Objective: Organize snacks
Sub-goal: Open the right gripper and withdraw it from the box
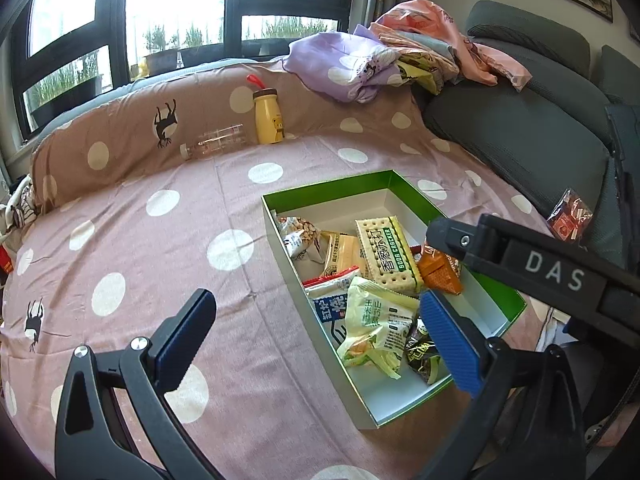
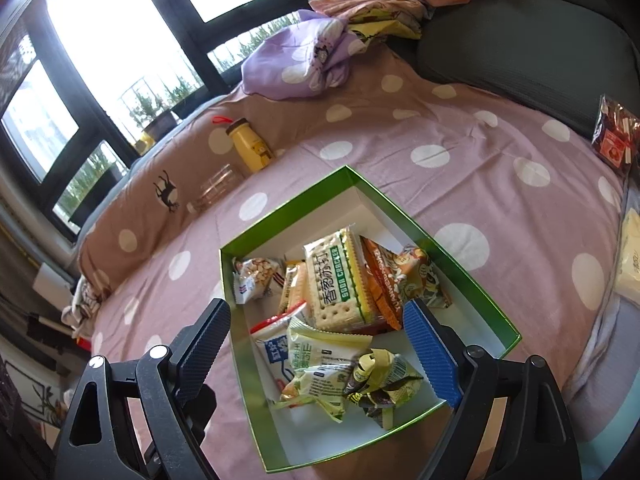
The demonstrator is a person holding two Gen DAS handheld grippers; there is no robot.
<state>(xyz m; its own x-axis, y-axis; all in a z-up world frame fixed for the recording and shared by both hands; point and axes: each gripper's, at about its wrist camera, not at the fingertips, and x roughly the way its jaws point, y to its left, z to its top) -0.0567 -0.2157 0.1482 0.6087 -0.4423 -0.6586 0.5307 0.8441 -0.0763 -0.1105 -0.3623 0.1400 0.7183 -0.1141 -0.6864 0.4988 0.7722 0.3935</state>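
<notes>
Between the two fingers of the right gripper (image 2: 316,354), but lower than them, lies the green box (image 2: 476,280) with the snacks inside. Both jaws of this gripper stand wide apart and press on nothing; the pale green packet (image 2: 320,364) and the crumpled dark wrapper (image 2: 380,380) lie beneath the gap, not touched by the pads. A little further forward from the jaws lies the soda cracker pack (image 2: 340,280), flat and rectangular, with an orange pouch (image 2: 384,276) beside it, near the blue ribbed finger.

The left gripper (image 1: 316,332) is released too, with nothing between its fingers. From its view the box sits mostly toward its blue finger, and the dark finger hangs over the bare sheet (image 1: 160,240), well apart from the box. The box is of thin card, rectangular, green on the rim and white inside. The packets are glossy plastic film, wrinkled, some flat and some puffy. The blue pad has fine ridges across its face; the other pad is dark, also ridged.

Beyond the jaws, the sheet is soft pink cloth with white dots. Far ahead stand a yellow bottle (image 1: 269,118) with a brown cap and a clear plastic bottle (image 1: 214,145) lying on its side. Off to the blue finger's side, a red transparent packet (image 2: 614,136) lies apart from the box, at the edge of a grey cushion (image 1: 528,136)
</notes>
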